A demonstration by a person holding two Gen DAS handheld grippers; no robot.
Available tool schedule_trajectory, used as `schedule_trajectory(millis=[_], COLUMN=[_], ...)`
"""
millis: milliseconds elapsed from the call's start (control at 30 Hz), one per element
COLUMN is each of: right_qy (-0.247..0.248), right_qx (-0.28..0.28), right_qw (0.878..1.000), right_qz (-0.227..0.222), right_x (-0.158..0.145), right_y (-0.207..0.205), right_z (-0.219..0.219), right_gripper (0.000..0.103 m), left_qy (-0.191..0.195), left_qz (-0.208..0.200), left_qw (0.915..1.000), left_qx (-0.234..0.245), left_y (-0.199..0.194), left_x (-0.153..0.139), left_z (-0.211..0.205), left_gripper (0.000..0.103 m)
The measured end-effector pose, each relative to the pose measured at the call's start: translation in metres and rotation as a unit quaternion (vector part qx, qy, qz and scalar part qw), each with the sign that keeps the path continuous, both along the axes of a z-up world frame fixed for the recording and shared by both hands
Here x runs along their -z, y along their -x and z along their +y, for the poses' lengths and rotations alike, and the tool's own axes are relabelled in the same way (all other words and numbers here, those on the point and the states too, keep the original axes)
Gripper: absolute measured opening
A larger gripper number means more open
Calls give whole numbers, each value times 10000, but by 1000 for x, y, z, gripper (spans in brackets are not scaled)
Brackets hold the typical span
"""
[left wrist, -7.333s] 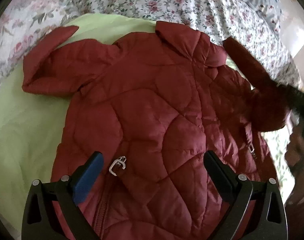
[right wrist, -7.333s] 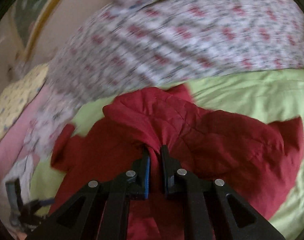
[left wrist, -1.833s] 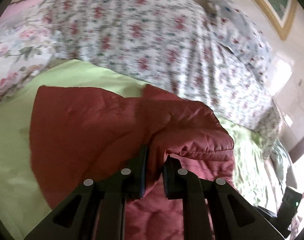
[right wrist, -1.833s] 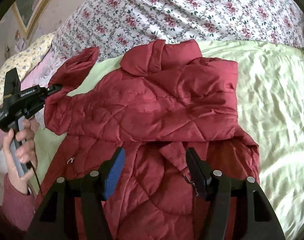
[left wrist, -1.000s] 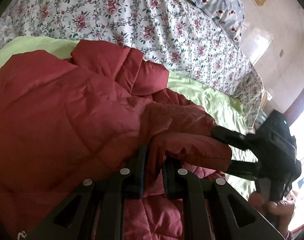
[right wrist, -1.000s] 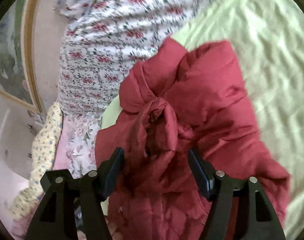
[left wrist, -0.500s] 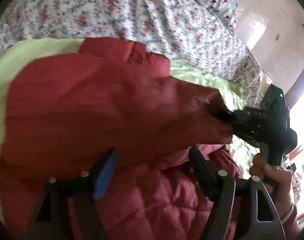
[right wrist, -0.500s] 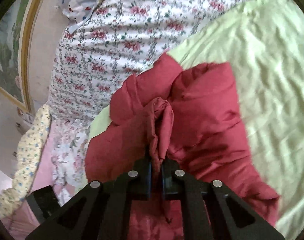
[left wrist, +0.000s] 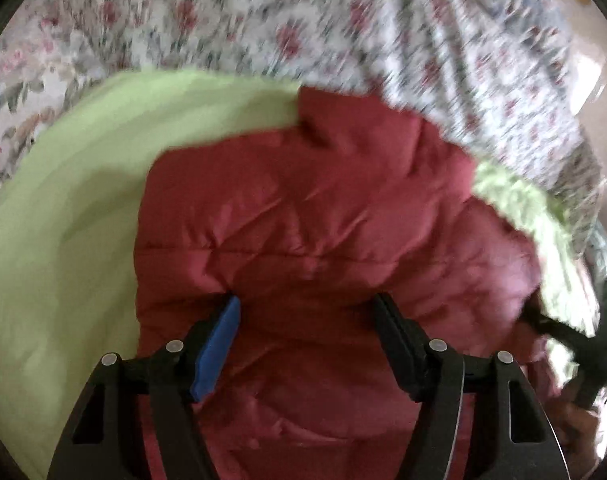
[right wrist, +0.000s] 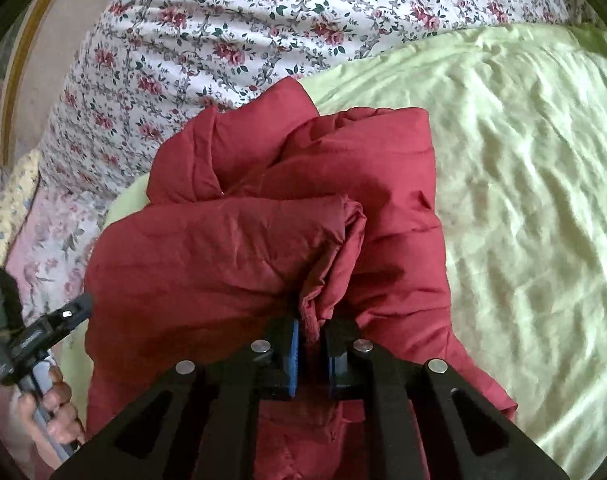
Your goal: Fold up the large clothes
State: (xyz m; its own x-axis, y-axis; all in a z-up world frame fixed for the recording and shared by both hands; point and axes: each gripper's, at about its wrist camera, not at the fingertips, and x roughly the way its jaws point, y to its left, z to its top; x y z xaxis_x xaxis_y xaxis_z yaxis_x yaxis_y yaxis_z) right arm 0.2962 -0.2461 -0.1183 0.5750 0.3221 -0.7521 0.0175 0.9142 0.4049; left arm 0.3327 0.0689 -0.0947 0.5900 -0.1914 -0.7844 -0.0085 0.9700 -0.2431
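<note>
A dark red quilted jacket [left wrist: 311,240] lies on a light green sheet [left wrist: 63,240], its sleeves folded across its body. My left gripper [left wrist: 307,312] is open and empty, its fingers wide apart just above the jacket. The view is blurred. My right gripper [right wrist: 311,332] is shut on the cuff of the folded sleeve [right wrist: 331,264], which lies across the jacket [right wrist: 383,168]. The right gripper shows dark at the right edge of the left wrist view [left wrist: 583,340]. The left gripper shows at the left edge of the right wrist view [right wrist: 43,332].
A floral quilt [right wrist: 243,32] is heaped behind the jacket and also shows in the left wrist view [left wrist: 343,20]. The green sheet [right wrist: 523,200] spreads to the right. A framed picture [right wrist: 11,60] hangs on the wall at upper left.
My left gripper has drawn back from the jacket, still open. My right gripper, shut on the sleeve cuff, has carried it across the jacket.
</note>
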Motion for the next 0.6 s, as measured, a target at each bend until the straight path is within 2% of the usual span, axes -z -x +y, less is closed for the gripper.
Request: schedule_trajectory(millis=[67,100,233,300,400,500,600], right_qy=[-6,-4,407,569,881,1158,1441], right_qx=[62,121,272,128,-151,-586,-706], right_qw=[10000,9999,9954,9913,9867,9861,9852], right_qz=[-1,-79,-827,-1182,-1360,-1040,-609], right_x=[-5,-13,-53,-71,-81,-66,-34], right_y=[3,7,27,35,34,20,4], right_z=[-2,-3,6,19,43,69,80], right_gripper=[16,21,24,27,29,36,36], left_qy=[-76,-166,-354,-367,-404,-470,-526], left_qz=[90,104,88,92,91,84,69], left_qw=[9999,9998,9993,9993,9991,9988,9986], left_qx=[30,44,23,7,-25,-51,-44], left_y=[-3,-4,-3,-3,-2,-4,1], left_x=[10,12,16,17,19,22,23], left_z=[-5,-9,-22,-23,-23,-24,-19], left_gripper=[67,67,67,67,67,67,68])
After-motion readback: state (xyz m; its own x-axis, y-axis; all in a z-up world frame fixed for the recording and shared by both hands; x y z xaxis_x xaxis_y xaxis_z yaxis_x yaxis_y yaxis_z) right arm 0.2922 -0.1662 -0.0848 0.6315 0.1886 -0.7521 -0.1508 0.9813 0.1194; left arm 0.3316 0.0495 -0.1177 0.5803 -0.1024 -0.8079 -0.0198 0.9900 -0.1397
